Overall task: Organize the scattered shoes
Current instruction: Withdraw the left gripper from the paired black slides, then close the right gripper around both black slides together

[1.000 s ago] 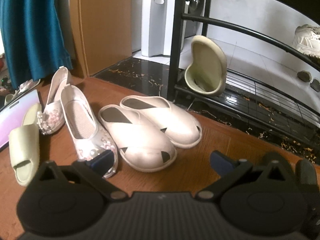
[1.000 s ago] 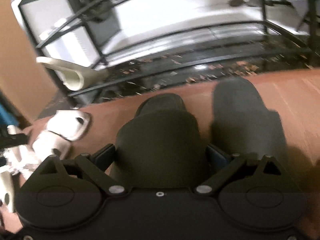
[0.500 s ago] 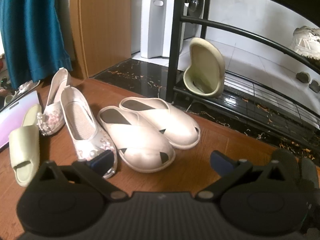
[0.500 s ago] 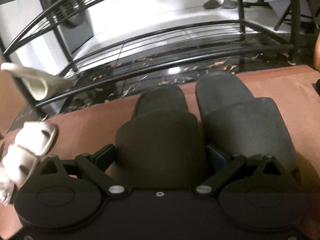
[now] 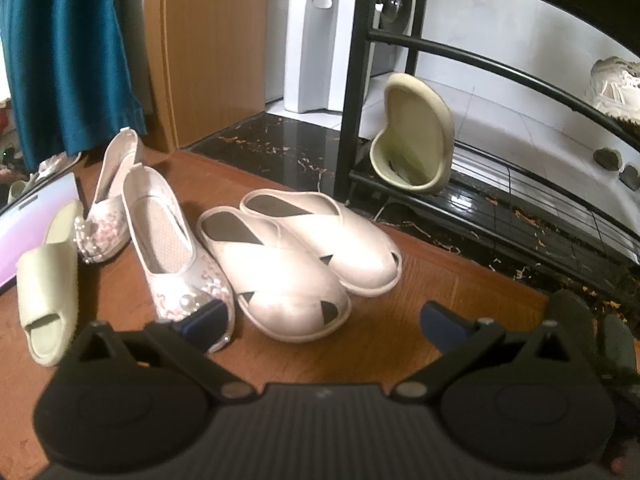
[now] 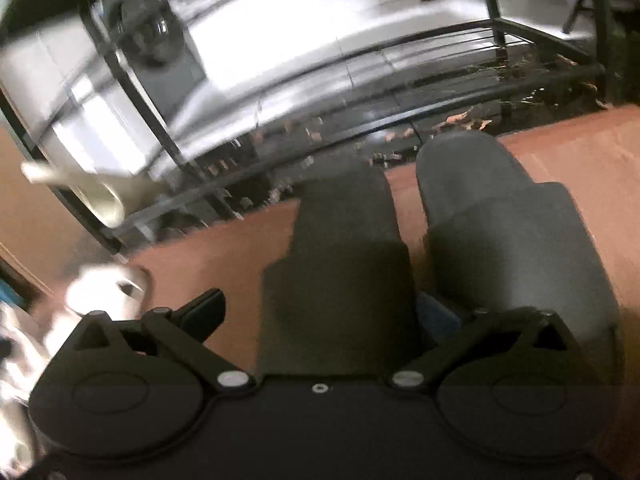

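1. Counting footwear on the wooden floor [image 5: 392,344]: two white cross-strap shoes [image 5: 280,280], two floral flats [image 5: 172,248], two dark slippers [image 6: 344,264], one green slide [image 5: 48,280] — another green slide [image 5: 412,152] on the rack [image 5: 520,208].
2. Left gripper [image 5: 320,320] — spread, empty.
3. Right gripper [image 6: 320,312] — jaws just widened, released, astride one dark slipper.

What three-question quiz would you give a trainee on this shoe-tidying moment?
1. True or false: the pale green slide on the black shoe rack lies flat on its sole.
2. What sits between the right gripper's fingers? A) a brown boot B) a dark grey slipper C) a red sandal
3. How many cream cross-strap slippers rest on the wooden floor?

Key: 1. False, it stands on edge. 2. B; the jaws have just been opening and one pad is clear of it. 3. Two.
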### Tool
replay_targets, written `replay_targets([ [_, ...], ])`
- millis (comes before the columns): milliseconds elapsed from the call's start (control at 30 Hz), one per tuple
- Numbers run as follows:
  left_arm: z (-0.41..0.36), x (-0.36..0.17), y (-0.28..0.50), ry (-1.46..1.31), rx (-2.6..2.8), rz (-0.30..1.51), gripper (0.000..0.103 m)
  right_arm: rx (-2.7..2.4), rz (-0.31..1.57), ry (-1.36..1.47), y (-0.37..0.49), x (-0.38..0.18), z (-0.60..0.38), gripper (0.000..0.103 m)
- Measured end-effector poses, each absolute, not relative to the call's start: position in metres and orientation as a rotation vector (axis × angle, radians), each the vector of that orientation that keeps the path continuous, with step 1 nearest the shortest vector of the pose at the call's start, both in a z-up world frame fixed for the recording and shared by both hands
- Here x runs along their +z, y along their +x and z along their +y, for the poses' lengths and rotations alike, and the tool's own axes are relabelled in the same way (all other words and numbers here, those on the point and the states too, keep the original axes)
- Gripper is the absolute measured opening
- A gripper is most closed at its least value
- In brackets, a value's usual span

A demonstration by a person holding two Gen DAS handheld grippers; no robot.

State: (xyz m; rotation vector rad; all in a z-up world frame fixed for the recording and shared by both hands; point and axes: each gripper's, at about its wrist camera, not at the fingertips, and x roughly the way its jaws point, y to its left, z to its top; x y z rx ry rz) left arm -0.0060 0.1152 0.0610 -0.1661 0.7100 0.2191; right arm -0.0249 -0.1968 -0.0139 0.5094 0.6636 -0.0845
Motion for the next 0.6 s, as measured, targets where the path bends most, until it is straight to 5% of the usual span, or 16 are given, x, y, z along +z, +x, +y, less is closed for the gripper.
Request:
replay_targets([
  [600,0.115,0.063,-0.006,-0.210,0.218,0.708,0.102,-0.068,0.737,0.269,-0.066,-0.035,-0.190,0.102],
])
